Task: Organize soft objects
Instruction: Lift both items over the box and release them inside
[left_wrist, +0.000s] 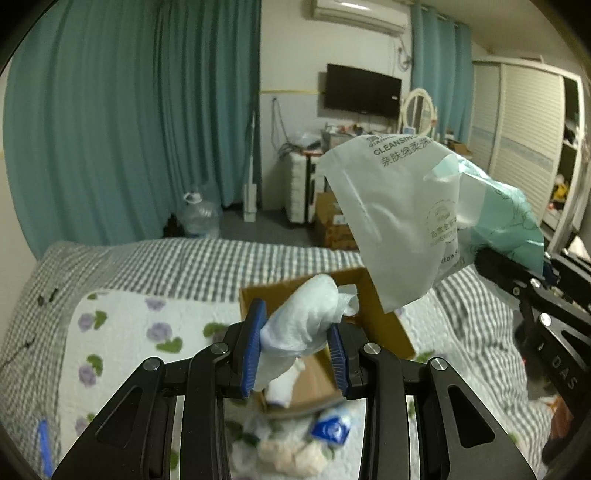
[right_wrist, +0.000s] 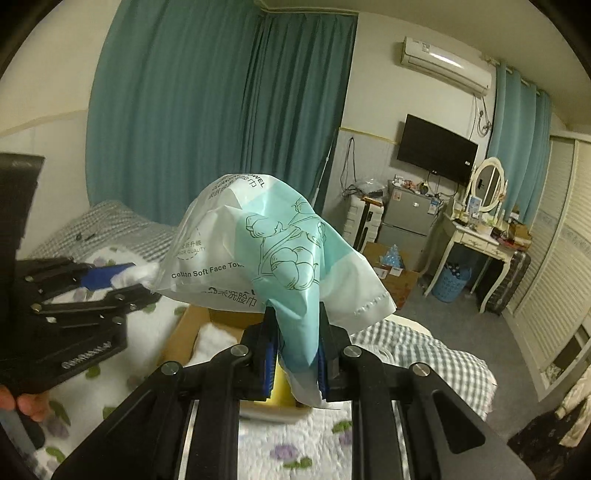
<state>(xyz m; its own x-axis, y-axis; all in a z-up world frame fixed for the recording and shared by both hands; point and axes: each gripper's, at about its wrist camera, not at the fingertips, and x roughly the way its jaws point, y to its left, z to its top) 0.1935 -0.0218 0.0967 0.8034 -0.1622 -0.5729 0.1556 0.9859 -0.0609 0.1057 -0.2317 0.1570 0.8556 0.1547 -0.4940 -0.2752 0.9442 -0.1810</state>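
Observation:
My left gripper is shut on a crumpled white soft cloth and holds it above an open cardboard box on the bed. My right gripper is shut on a mint-and-white plastic face-towel bag and holds it up in the air above the box. The bag also shows at the right of the left wrist view. The left gripper shows at the left of the right wrist view with the white cloth. White soft material lies in the box.
The bed has a floral quilt and a grey checked cover. Small packets and soft items lie on the quilt below the box. Beyond the bed are teal curtains, a water jug, cardboard boxes, a fridge and a dressing table.

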